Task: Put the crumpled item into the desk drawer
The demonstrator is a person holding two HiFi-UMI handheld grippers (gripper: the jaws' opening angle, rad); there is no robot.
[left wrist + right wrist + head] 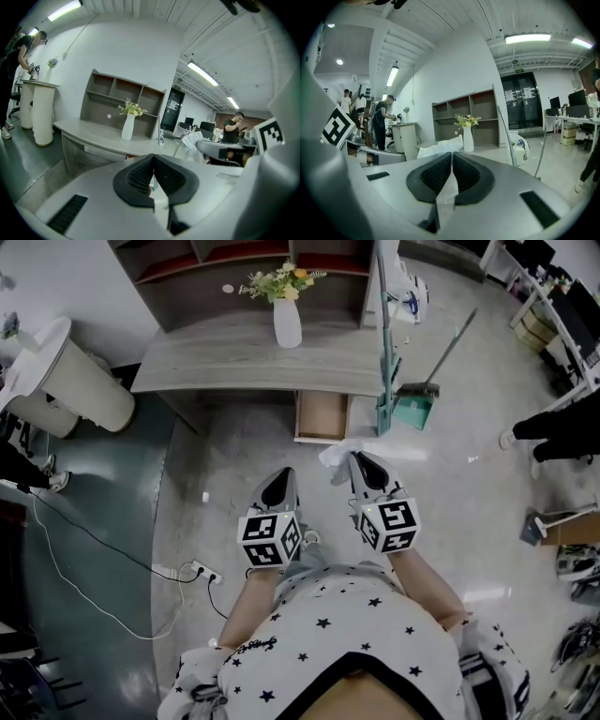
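A white crumpled item (334, 460) sticks out to the left of my right gripper (360, 461), whose jaws are shut on it. In the right gripper view the crumpled item (438, 149) bulges beyond the right gripper (452, 157), and a strip of it runs back between the pads. The desk drawer (321, 415) stands pulled open under the grey desk (216, 362), just ahead of the item. My left gripper (280, 476) hangs beside the right one, shut with nothing in it. Seen from the left gripper (153, 160), the crumpled item (193, 140) shows at right.
A white vase (287, 322) with flowers stands on the desk below a shelf unit (253, 263). A broom and green dustpan (413, 409) lean right of the drawer. A white cylindrical stand (70, 376) is at left. A power strip (201, 570) and cable lie on the floor. A person's leg (553, 425) is at right.
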